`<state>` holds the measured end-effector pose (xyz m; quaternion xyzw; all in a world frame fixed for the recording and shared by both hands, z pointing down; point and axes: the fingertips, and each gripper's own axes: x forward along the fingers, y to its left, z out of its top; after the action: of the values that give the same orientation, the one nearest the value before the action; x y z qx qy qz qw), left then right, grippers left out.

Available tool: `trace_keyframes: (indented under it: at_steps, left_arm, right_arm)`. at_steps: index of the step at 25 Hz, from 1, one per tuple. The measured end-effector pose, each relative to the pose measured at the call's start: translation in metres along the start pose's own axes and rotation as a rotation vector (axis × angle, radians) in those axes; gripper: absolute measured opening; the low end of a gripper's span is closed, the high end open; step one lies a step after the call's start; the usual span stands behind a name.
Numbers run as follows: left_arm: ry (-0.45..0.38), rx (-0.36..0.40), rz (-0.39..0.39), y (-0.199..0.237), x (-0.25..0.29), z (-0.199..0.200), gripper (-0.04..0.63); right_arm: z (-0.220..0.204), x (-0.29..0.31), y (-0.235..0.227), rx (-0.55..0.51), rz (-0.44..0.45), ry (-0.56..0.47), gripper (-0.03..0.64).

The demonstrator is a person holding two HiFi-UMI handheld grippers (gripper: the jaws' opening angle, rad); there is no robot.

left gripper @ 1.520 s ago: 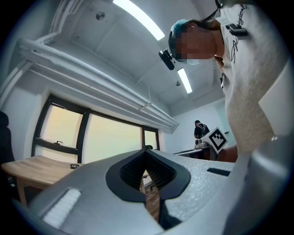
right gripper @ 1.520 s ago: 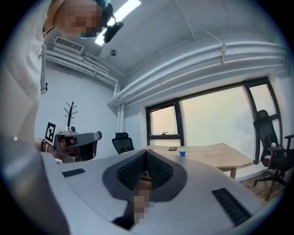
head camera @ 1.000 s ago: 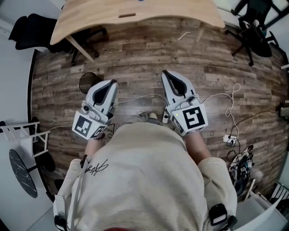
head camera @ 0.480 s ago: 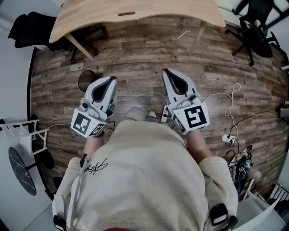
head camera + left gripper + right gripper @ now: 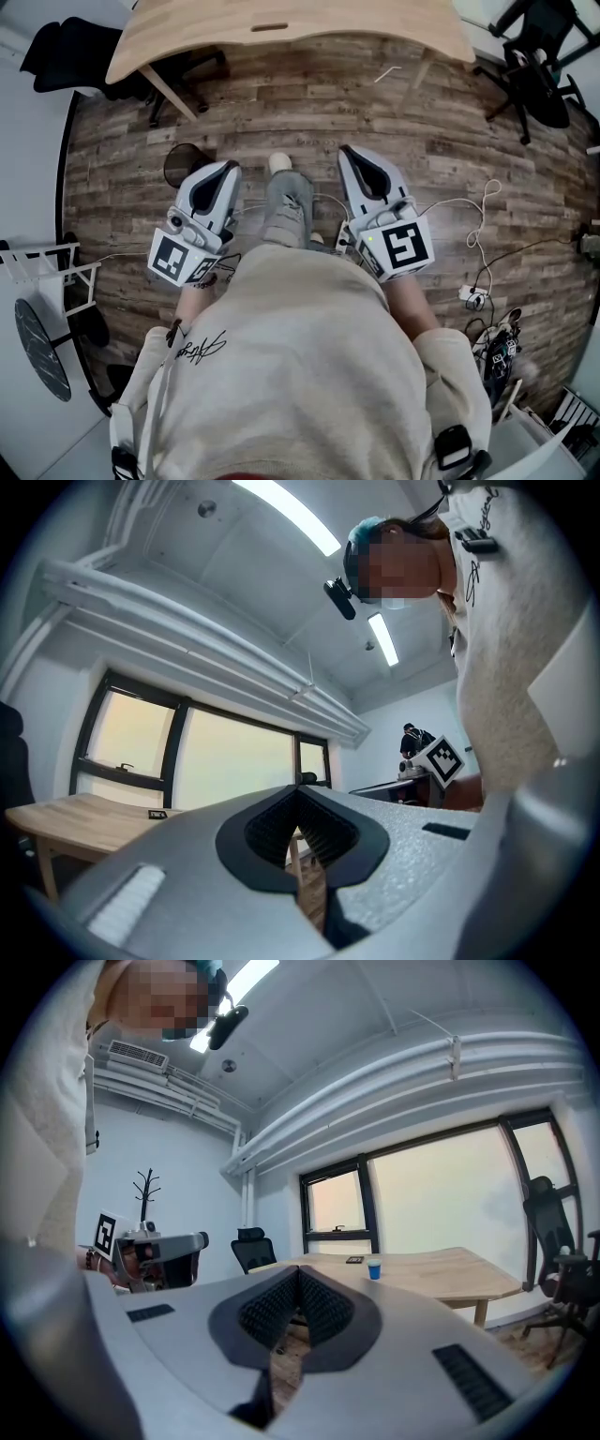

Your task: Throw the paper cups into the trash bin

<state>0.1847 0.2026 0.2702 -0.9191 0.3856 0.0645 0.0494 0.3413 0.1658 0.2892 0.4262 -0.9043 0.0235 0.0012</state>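
A blue paper cup [image 5: 374,1269] stands on the light wooden table [image 5: 441,1274], seen in the right gripper view; the head view shows only the table's near edge [image 5: 281,33] and no cup. A dark round trash bin [image 5: 182,165] sits on the plank floor, partly hidden behind my left gripper [image 5: 228,170]. My right gripper [image 5: 345,150] is held level beside it, over the floor. Both grippers are shut with nothing between the pads, as the left gripper view [image 5: 298,795] and the right gripper view [image 5: 300,1273] show. The person's leg and shoe [image 5: 280,165] reach forward between the two grippers.
Black office chairs stand at the back right [image 5: 534,66] and back left [image 5: 66,52]. Cables and a plug strip [image 5: 476,292] lie on the floor at the right. A white rack [image 5: 42,272] and a round dark stool [image 5: 39,354] are at the left. A coat stand [image 5: 145,1190] is by the wall.
The person's leg has swung forward between the grippers, its shoe now near the trash bin. Both grippers have kept their places and stay shut.
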Motion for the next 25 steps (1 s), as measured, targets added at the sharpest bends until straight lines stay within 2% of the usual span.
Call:
trace_keyframes:
  at_steps: [7, 13, 25]
  left_arm:
    - [-0.01, 0.024, -0.034, 0.015, 0.024, 0.003, 0.003]
    - [-0.006, 0.016, -0.044, 0.037, 0.042, -0.007, 0.003]
    - [-0.012, 0.023, -0.077, 0.109, 0.095, -0.016, 0.003]
  right_arm:
    - [0.002, 0.016, -0.017, -0.005, -0.02, 0.002, 0.011]
    - [0.002, 0.042, -0.029, -0.02, -0.009, 0.004, 0.011]
    - [0.015, 0.121, -0.064, -0.051, -0.021, -0.027, 0.011]
